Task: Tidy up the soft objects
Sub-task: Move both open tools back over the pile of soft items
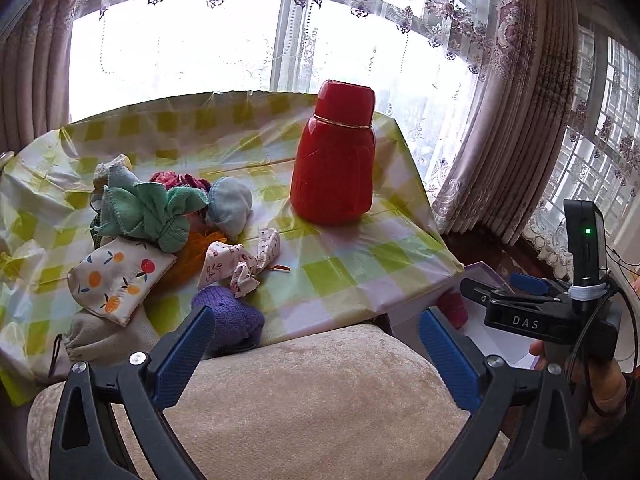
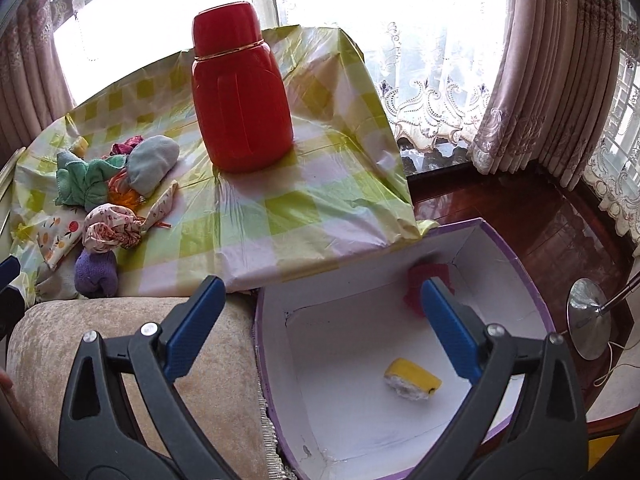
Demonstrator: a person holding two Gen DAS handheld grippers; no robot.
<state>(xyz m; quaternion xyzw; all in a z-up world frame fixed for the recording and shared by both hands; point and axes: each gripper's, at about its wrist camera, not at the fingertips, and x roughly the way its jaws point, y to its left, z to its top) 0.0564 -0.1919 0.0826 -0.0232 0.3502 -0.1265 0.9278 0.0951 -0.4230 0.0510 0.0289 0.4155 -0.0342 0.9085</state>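
the worktop (image 1: pixel 340 272), draped in a yellow-green checked plastic cloth, carries a tall red flask (image 1: pixel 334 156) and, at its left end, a heap of soft things. just below its right corner on the floor sits the white box (image 2: pixel 360 344) with a purple rim, holding a red knitted piece (image 2: pixel 416 280) by its far wall and a yellow sponge (image 2: pixel 412 378) on its bottom. a beige cushion (image 1: pixel 312 400) lies under both tools.

in the heap: a green towel (image 1: pixel 148 208), a fruit-print pouch (image 1: pixel 116 280), a pale blue bundle (image 1: pixel 232 204), a floral cloth (image 1: pixel 240 264) and a purple knit (image 1: pixel 232 312) nearest the edge.

the left claw (image 1: pixel 316 344) is released, jaws wide with nothing between them, aimed toward the heap. the right claw (image 2: pixel 320 328) is also released and empty, hanging over the box.

judging by this, two items are sorted and the step in hand is fetching another. the next move calls for lowering the left claw around the purple knit, pinching deep enough to catch the yarn, and steering clear of the flask.
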